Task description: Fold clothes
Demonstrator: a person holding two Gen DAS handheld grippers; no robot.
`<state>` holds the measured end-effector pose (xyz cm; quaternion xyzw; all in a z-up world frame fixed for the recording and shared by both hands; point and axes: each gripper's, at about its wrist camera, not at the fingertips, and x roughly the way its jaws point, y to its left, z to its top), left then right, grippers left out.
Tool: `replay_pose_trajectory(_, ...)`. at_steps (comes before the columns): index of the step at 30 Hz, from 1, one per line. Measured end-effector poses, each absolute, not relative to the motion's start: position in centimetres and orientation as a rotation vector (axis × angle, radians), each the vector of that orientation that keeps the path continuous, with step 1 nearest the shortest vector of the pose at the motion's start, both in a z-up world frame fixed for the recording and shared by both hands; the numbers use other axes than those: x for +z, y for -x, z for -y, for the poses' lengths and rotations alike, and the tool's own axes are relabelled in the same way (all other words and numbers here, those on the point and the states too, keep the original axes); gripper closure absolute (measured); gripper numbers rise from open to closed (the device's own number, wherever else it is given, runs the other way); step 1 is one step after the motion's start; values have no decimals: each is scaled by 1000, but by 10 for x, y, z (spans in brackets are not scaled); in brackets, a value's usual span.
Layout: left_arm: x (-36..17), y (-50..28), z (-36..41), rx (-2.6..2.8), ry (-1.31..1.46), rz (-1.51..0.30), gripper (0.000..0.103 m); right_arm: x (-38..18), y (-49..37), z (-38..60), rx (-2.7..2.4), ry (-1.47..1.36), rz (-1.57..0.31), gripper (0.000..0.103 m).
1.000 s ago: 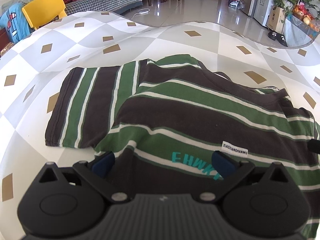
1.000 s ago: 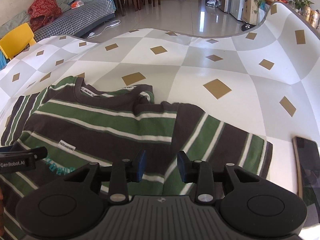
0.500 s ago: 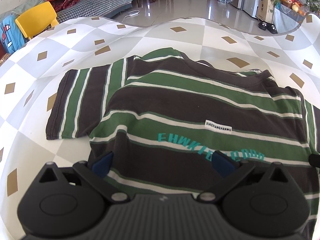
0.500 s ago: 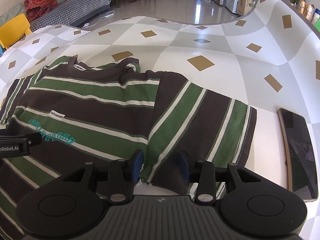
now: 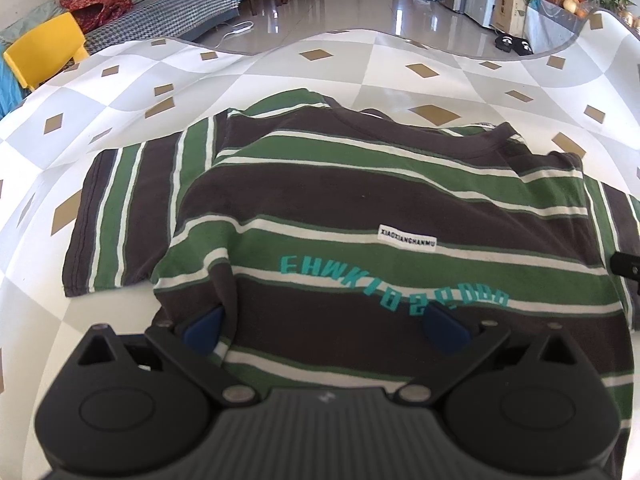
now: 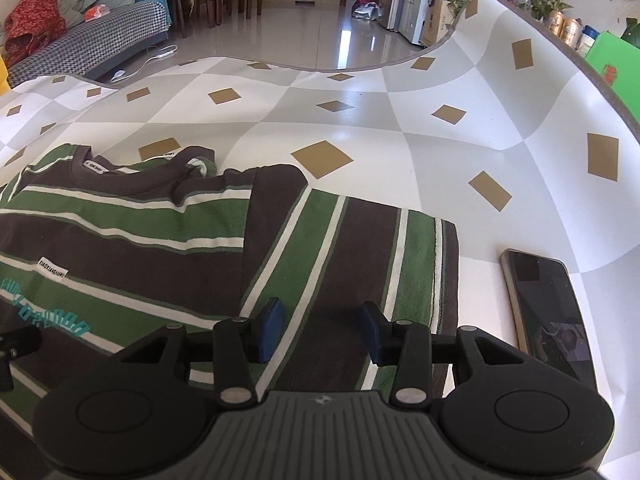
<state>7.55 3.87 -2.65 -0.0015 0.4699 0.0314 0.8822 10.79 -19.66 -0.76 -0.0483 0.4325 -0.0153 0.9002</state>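
Observation:
A dark brown T-shirt (image 5: 360,200) with green and white stripes and teal lettering lies flat, chest up, on the checked tablecloth (image 5: 360,64). My left gripper (image 5: 322,326) hovers wide open over the shirt's lower left part, and a small ridge of cloth runs up beside its left pad (image 5: 200,328). The left sleeve (image 5: 120,216) is spread out to the side. My right gripper (image 6: 322,330) is open above the shirt's (image 6: 140,248) right sleeve (image 6: 360,248), its pads clear of the cloth. The edge of each gripper shows in the other's view.
A dark phone (image 6: 548,312) lies face up on the tablecloth (image 6: 360,128) just right of the right sleeve. The cloth curls up along the far and right edges. Beyond are a tiled floor, a sofa, a yellow chair (image 5: 44,52) and plants.
Both grippers have drawn back toward the near edge, so more of the shirt shows. The right one moved from the chest to over the right sleeve and its jaws widened.

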Motion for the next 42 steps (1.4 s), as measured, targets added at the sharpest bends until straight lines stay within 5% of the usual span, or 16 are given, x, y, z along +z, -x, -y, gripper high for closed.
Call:
replay_pose_trajectory(21, 18, -54, -104, 110, 158, -900, 0, 21, -48, 146, 159, 115, -930, 62)
replay_pose_trajectory(42, -26, -82, -201, 504, 248, -920, 0, -2, 16, 80, 317, 118, -1046, 56)
